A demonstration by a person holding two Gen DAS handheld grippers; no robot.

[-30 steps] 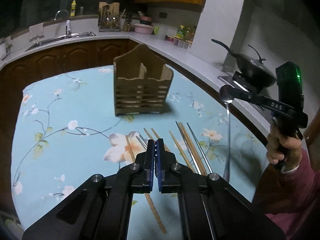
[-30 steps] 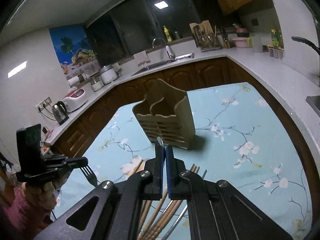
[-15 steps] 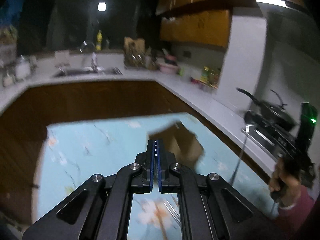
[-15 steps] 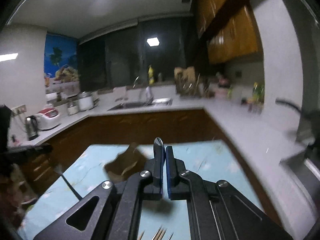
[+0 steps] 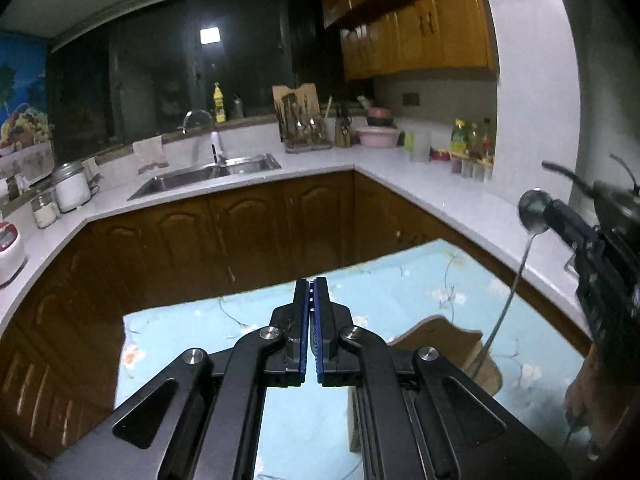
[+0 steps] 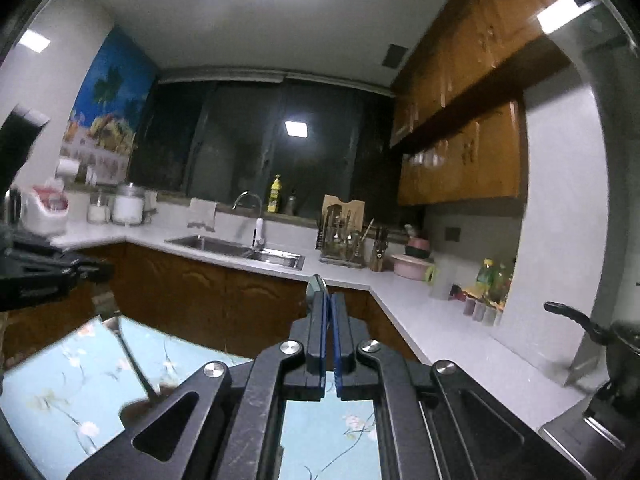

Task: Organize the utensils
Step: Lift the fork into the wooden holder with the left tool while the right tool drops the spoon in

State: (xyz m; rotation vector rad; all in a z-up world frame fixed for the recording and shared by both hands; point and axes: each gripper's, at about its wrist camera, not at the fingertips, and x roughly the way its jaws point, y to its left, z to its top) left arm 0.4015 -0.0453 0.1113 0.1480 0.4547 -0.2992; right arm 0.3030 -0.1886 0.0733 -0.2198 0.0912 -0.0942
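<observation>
Nearest, L claw (image 5: 311, 312): blue pads together, clamped on a fork (image 6: 132, 354). The right wrist view shows it held by the head end w/ the handle hanging down. R claw (image 6: 329, 320) is likewise pressed together, on a spoon (image 5: 534, 210), bowl poking up past the pads and handle dangling.

Just below both sits the wooden utensil holder (image 5: 440, 340) on the floral-cloth counter (image 5: 180, 332), half hidden by the claw frames. Both handles reach down to its top edge. Can't tell if either tip is inside a compartment yet, or which one.

Progress, as I read it: early-to-mid. Two pieces are picked up and brought to the holder, but neither is released. No utensil shows standing in the visible part of the holder. Left to do: lower both handles in, let go, then fetch whatever else is loose; none of that is in view now.

Vs 1 s ago: both cams were tipped down at the cloth, w/ chopsticks and metal pieces lying near the L claw and the holder standing clear ahead. Now both have swung up and in, so the holder is low in frame, the chopsticks are out of sight, and the spoon and fork hang over the holder rather than off to the sides.

Far: sink (image 5: 208, 174), white worktop, wok (image 6: 624, 336), unchanged
</observation>
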